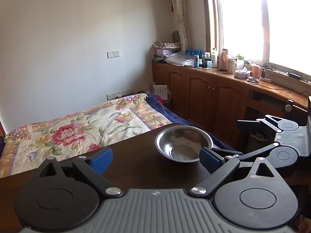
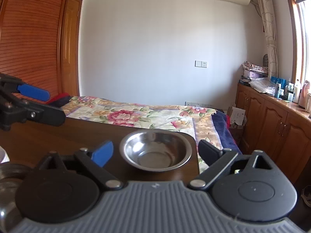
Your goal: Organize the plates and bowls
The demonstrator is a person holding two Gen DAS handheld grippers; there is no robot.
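A single steel bowl (image 2: 155, 151) sits upright near the far right corner of the dark wooden table (image 2: 77, 132). My right gripper (image 2: 155, 154) is open, with its fingers on either side of the bowl and not touching the rim. In the left wrist view the bowl (image 1: 183, 143) lies ahead and to the right. My left gripper (image 1: 155, 159) is open and holds nothing, its right pad (image 1: 209, 157) close to the bowl's near rim. The right gripper (image 1: 229, 137) comes in from the right. The left gripper (image 2: 50, 104) shows at the far left, also open.
A shiny metal or glass object (image 2: 7, 174) sits at the table's near left, partly cut off. Past the table's far edge lies a bed with a floral cover (image 1: 77, 128). Wooden cabinets (image 1: 204, 95) with bottles line the window wall, and a slatted wardrobe (image 2: 29, 38) stands at the left.
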